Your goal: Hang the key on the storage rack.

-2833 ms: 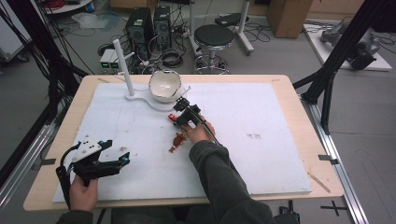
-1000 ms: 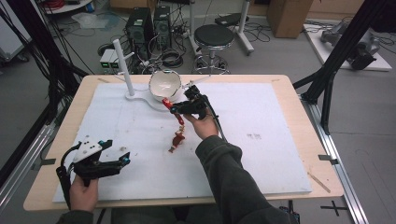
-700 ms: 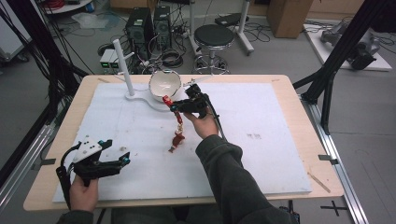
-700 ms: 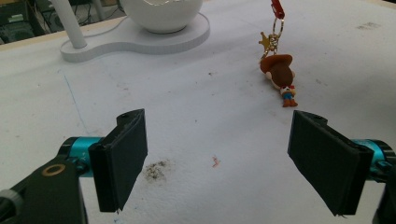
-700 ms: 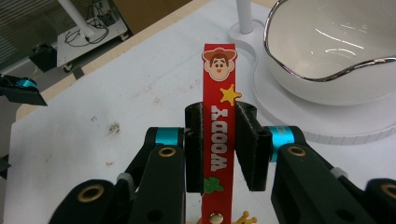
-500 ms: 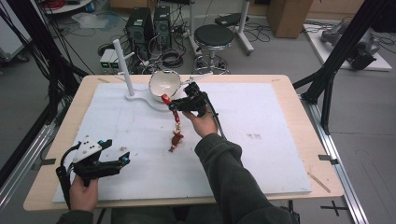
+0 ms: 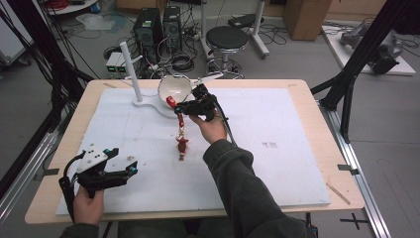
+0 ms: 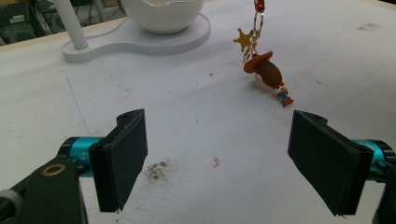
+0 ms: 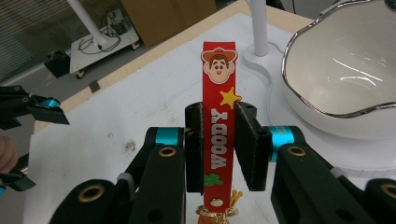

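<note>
Right gripper view: right gripper [image 9: 218, 144] fingers clamped on red Woody strap [image 9: 218, 116], figure [image 7: 182, 147] dangling just above tabletop [image 7: 277, 124], beside white bowl [image 7: 174, 89]. Tip: lift higher so figure clears rim, center over bowl before letting go. Left gripper [image 8: 219, 161] fingers apart, idle.

A glossy white ceramic-looking bowl [image 9: 348, 79], a rubbery red strap [image 9: 218, 126] and a matt white table cover [image 7: 277, 148].

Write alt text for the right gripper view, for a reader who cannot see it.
The right hand-held gripper is shut on a red Woody keychain strap, which stands upright between its black jaws. Behind it at right, a white bowl with a silver rim sits on a white stand on the white table cover.
</note>
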The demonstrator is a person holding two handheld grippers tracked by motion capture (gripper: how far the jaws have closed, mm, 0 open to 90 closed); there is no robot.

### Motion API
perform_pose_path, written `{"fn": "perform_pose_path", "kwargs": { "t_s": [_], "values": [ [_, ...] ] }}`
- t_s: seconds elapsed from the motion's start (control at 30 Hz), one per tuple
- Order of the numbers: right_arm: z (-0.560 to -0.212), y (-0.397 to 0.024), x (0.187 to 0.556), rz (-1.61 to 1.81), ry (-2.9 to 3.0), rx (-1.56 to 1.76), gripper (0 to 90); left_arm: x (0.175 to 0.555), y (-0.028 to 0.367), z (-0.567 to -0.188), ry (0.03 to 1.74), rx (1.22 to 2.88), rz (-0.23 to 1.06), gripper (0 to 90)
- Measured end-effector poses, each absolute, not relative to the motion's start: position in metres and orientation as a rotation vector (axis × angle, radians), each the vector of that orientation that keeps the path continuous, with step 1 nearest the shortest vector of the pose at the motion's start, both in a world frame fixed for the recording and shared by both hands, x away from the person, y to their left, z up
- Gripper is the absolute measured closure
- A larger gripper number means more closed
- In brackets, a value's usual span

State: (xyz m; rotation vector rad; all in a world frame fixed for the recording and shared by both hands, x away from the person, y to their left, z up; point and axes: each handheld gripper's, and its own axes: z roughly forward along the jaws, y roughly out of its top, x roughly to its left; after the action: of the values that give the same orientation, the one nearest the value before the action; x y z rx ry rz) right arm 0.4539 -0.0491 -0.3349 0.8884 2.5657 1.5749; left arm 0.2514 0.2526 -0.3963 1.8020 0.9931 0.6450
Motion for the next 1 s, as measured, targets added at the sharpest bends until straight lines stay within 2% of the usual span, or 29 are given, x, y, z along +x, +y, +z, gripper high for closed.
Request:
{"fn": "perform_pose_path", "kwargs": {
  "t_s": [1.0],
  "values": [
    [-0.300,-0.013,0.461,1.673,2.548,0.790,74.9,0.251,0.253,-0.395,0.993,1.791,0.653,20.4]
  ]
}}
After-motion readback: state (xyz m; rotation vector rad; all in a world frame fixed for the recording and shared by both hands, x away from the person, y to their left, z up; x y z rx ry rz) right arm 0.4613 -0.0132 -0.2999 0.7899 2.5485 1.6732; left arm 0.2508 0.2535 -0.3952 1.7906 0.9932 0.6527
